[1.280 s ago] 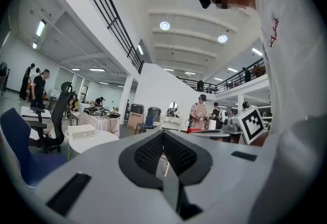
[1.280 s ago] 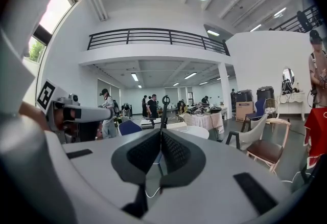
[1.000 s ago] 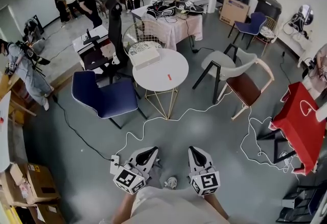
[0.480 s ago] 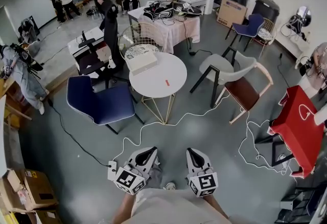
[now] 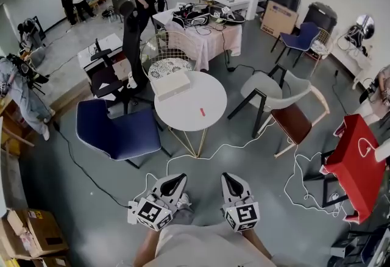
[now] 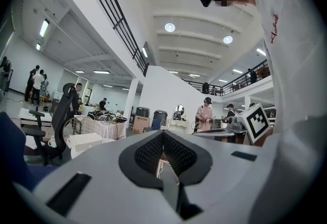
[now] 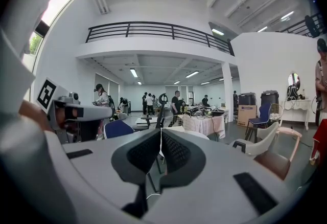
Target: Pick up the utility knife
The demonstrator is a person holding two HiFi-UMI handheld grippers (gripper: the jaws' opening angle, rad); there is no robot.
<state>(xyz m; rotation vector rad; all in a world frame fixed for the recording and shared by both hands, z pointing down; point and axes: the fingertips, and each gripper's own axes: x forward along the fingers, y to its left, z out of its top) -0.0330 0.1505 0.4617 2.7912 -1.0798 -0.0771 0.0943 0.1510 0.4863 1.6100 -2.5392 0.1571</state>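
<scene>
utility knife [image 5: 202,111]: small, red, on table [image 5: 214,94] | left tool [image 5: 176,180], right tool [image 5: 231,178]: closed, empty

A white box [image 5: 171,85] lies on the round table [image 5: 210,92] — blue chair [image 5: 116,131] just beside.

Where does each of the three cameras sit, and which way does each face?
Head view: on the person's head, looking steeply down at the floor and round white table holding the utility knife; left gripper, right gripper and forearms show below.
Left gripper view: rides the left gripper, facing level across the room along its shut jaws; white shirt at right.
Right gripper view: rides the right gripper, facing along its shut jaws; white shirt at left.
Both gripper views share the cloth-covered table.
</scene>
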